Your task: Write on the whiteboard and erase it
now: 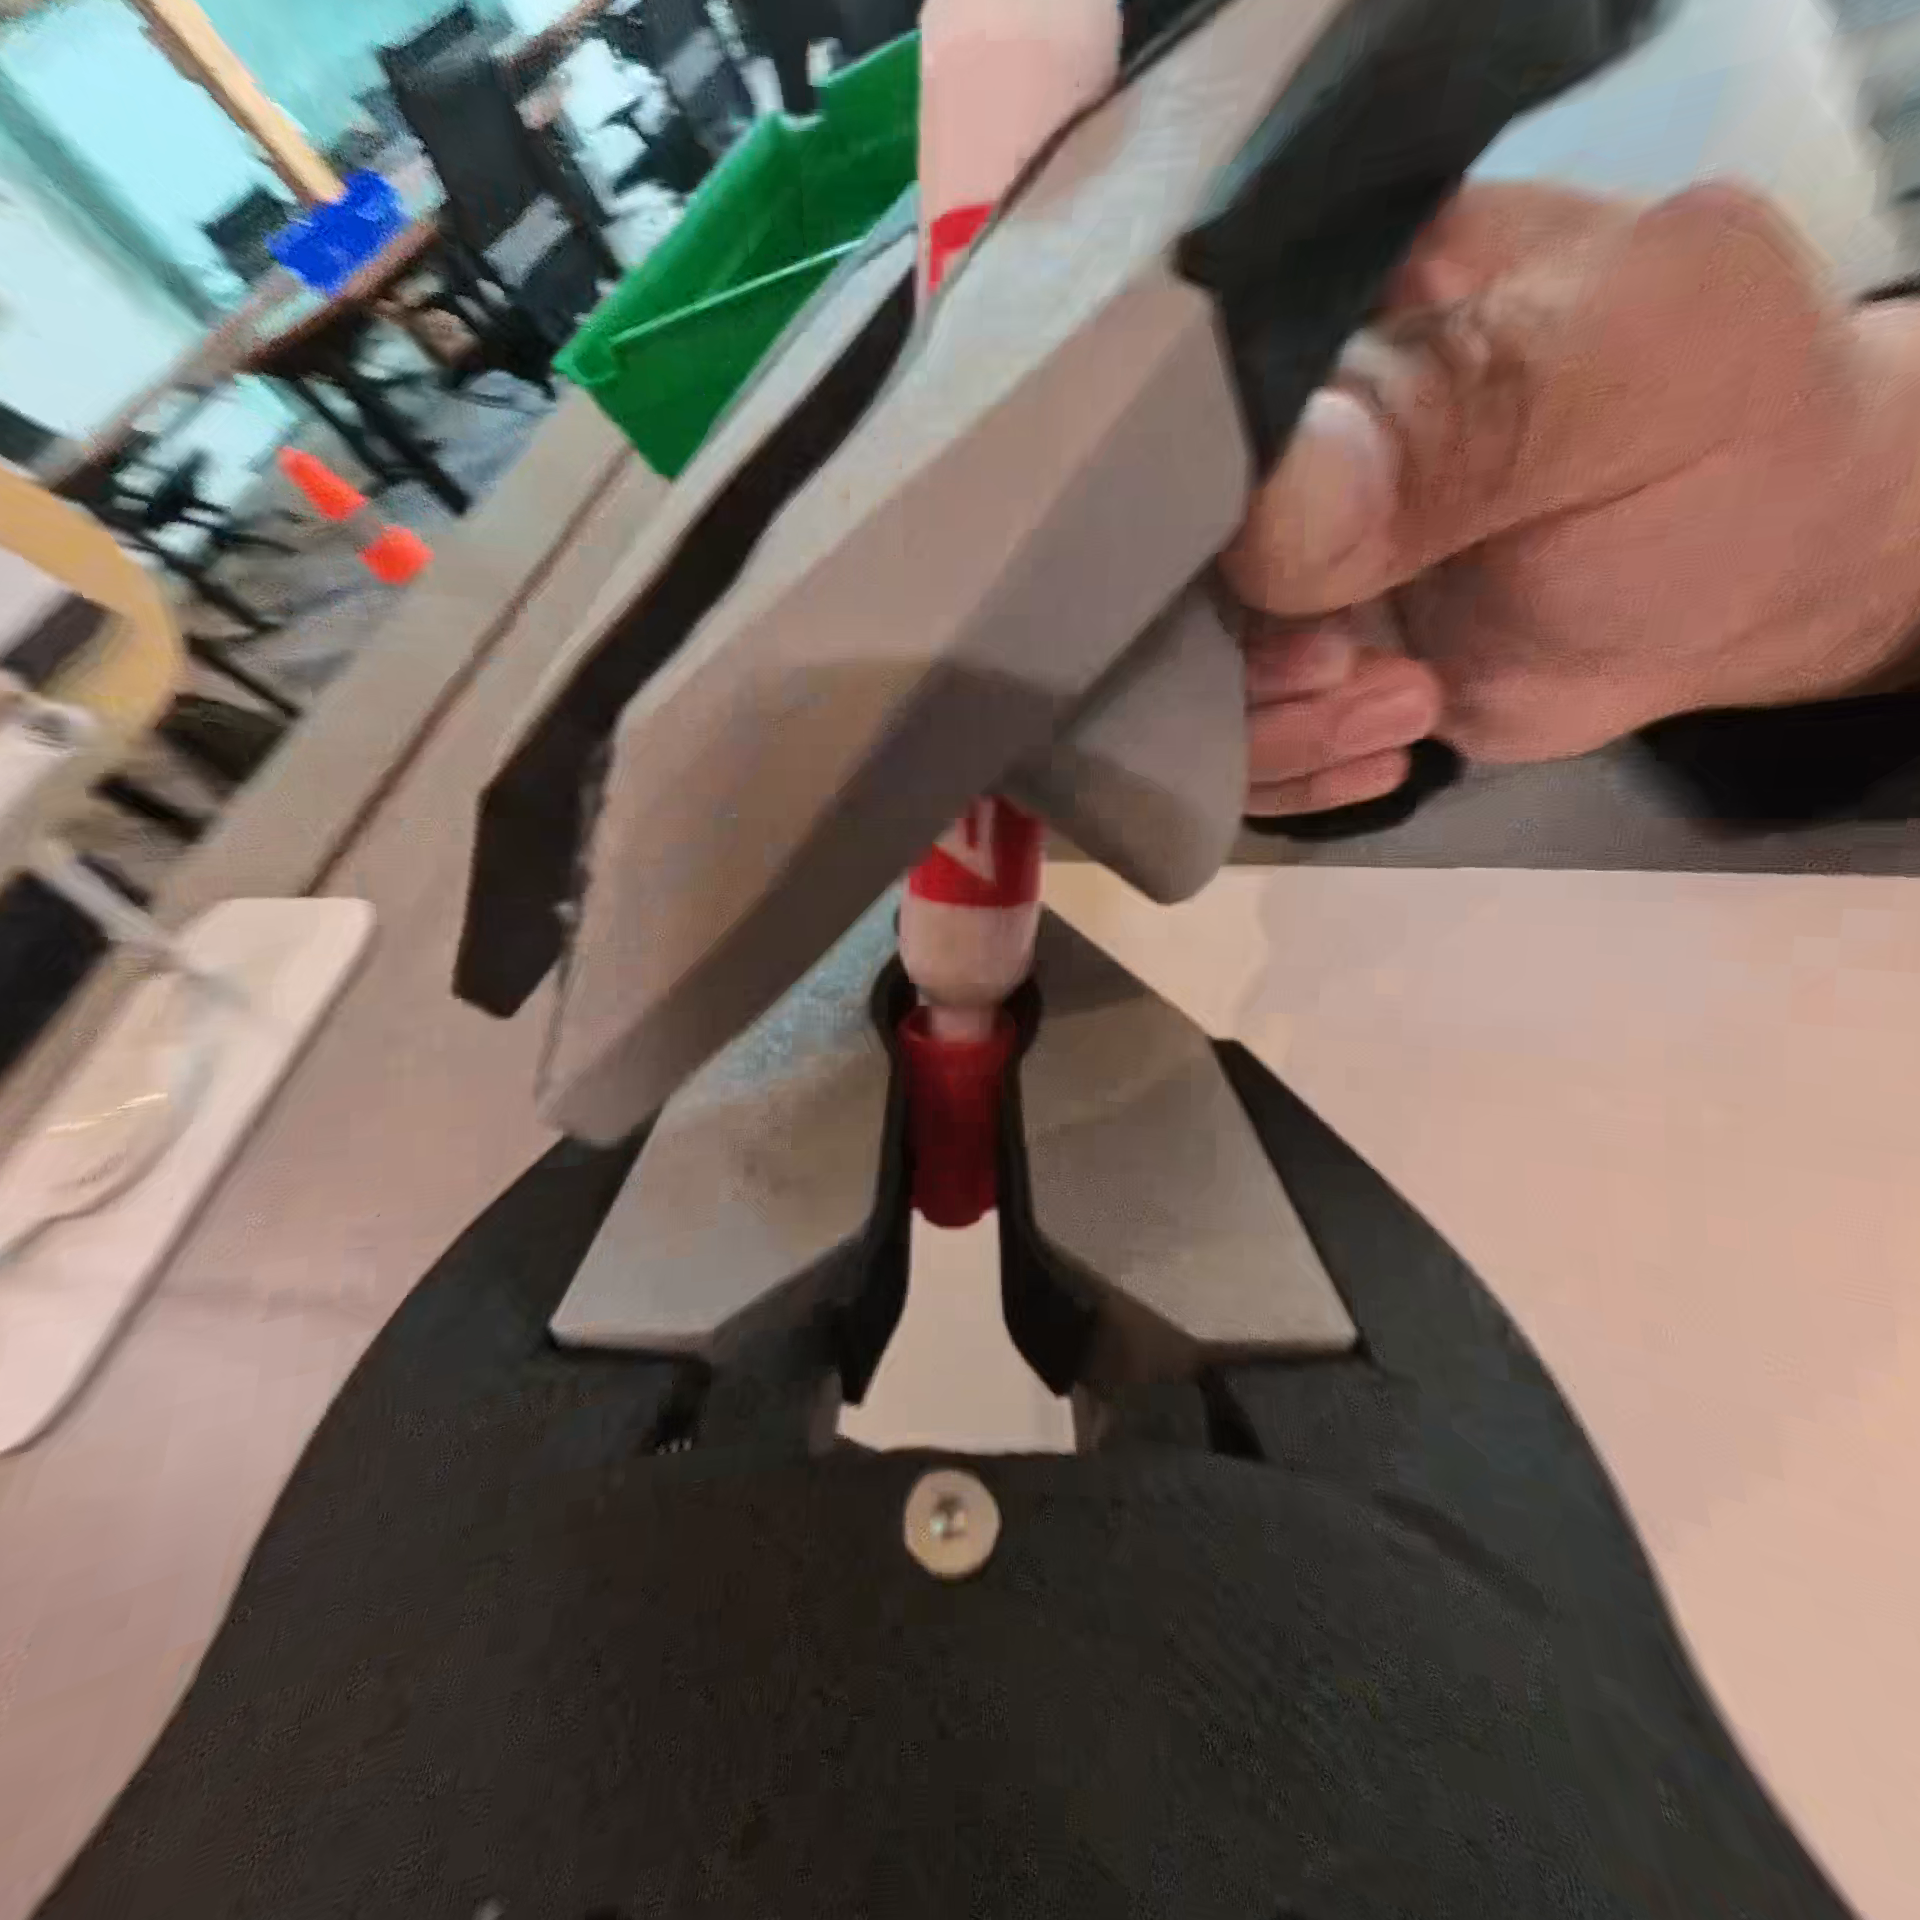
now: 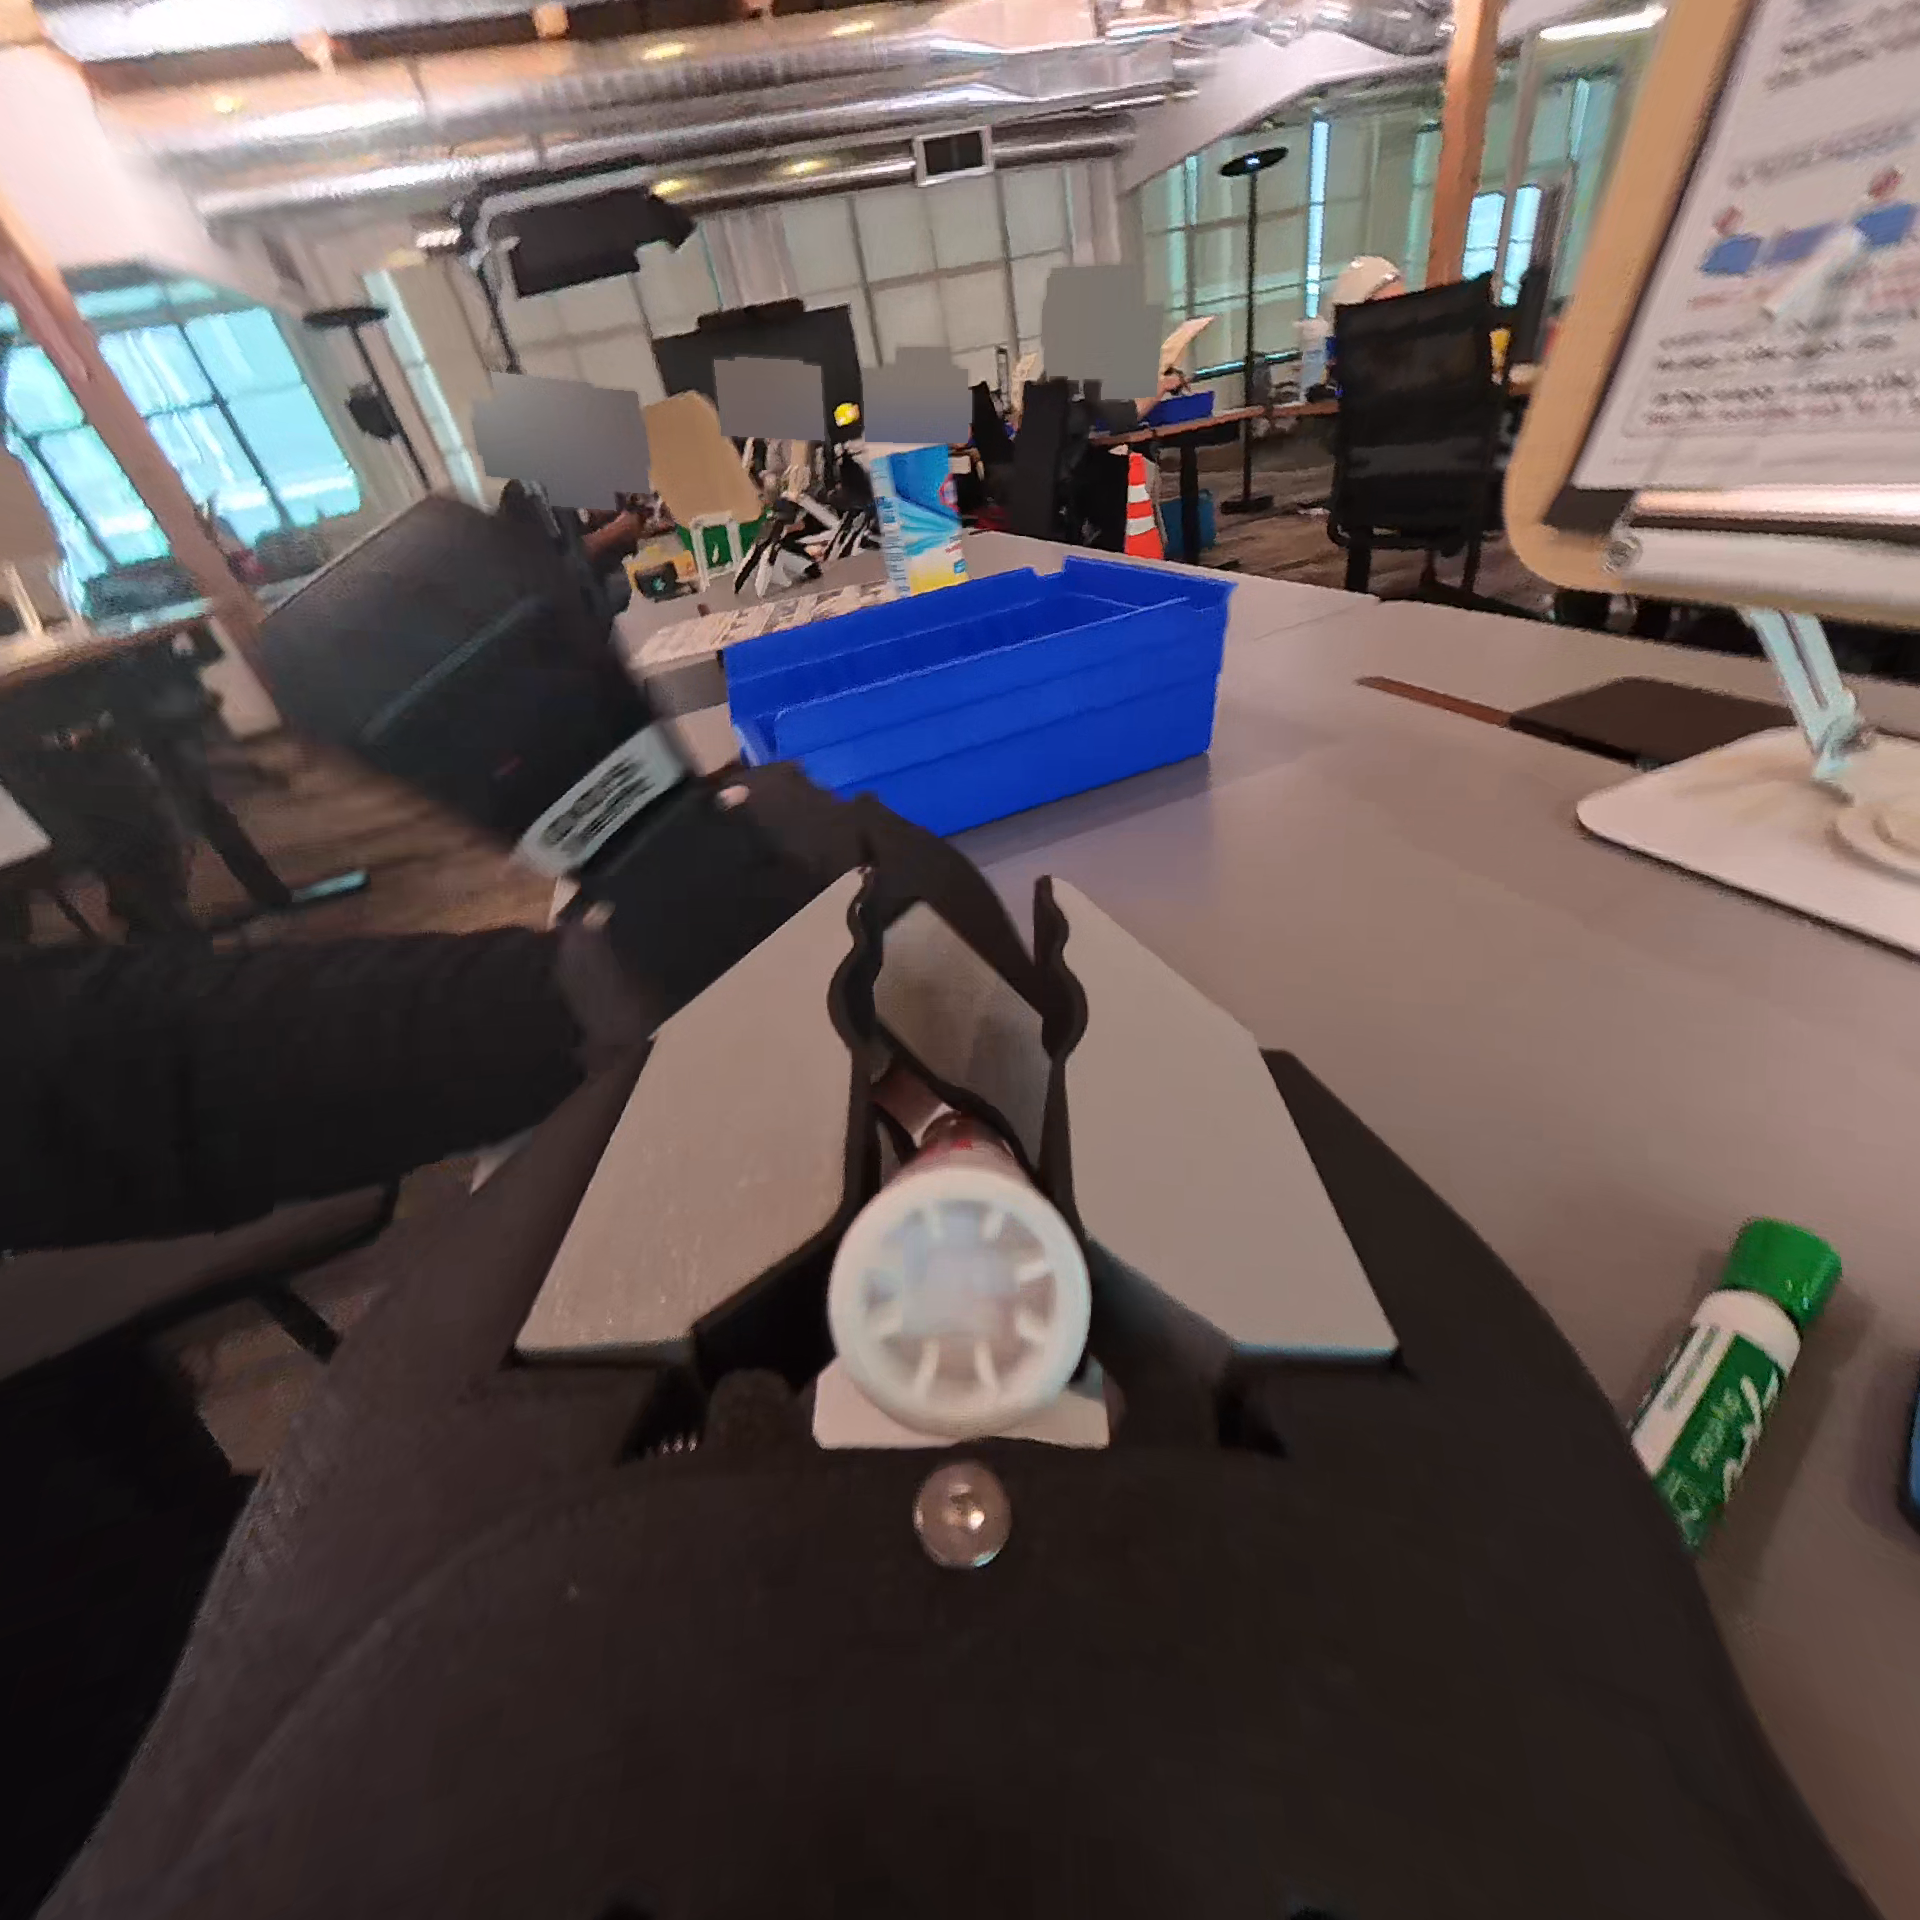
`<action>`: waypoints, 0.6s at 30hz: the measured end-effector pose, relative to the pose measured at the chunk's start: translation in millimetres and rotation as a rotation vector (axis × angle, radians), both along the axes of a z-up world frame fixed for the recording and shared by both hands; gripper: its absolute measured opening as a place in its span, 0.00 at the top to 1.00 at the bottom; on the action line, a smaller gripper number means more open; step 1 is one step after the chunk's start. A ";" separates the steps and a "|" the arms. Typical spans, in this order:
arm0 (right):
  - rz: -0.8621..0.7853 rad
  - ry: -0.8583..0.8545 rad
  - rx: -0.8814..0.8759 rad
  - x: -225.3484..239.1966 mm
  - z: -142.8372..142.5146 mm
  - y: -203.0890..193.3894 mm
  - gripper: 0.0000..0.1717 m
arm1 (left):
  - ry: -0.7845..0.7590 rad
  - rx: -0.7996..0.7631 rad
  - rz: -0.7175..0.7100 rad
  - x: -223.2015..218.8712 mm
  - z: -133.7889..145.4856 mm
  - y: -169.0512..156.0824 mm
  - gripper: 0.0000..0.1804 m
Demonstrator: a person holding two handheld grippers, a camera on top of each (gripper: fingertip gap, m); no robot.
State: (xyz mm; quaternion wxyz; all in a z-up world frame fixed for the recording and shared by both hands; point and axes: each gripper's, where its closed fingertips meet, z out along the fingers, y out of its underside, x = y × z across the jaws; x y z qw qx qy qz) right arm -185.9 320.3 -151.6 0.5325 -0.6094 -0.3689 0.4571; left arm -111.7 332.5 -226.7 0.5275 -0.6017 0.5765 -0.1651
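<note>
While both views show the same red marker point(image 1: 971, 873), what matters to me is how its long axis runs between my two grippers: the barrel lies lengthwise along the right gripper point(image 2: 956, 956), clamped between its black pads with the white butt end point(image 2: 958, 1320) facing back toward that camera, and its capped tip points away toward the left gripper point(image 1: 956, 1049). From the left wrist view the marker comes down out of the right gripper's grey fingers point(image 1: 852, 665), held by a person's hand point(image 1: 1579, 488), and its red cap point(image 1: 954, 1122) sits squeezed between the left gripper's black pads point(image 1: 891, 1132), which press it on both sides. So each gripper is clenched on one end of one straight line, cap on the left, barrel on the right, held above the pale bench point(image 1: 1507, 1143). My judgement is that the coming move is a straight pull apart along that axis to uncap; any sideways skew would bend the cap instead of freeing it. A green marker point(image 2: 1725, 1382) lies on the bench to the right, untouched, and I cannot say from these views where the writing surface lies
</note>
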 end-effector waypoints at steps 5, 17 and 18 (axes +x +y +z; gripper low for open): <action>0.065 0.055 0.091 8.3 20.6 -14.7 0.84 | -0.107 -0.451 -0.271 -11.9 -9.7 -35.9 0.96; -0.015 0.196 0.001 27.8 28.9 6.8 0.83 | 0.197 0.046 -0.203 -20.0 -45.4 -15.4 0.95; -0.015 0.203 0.000 28.6 29.7 6.9 0.83 | 0.245 0.089 -0.193 -20.1 -51.9 -13.2 0.95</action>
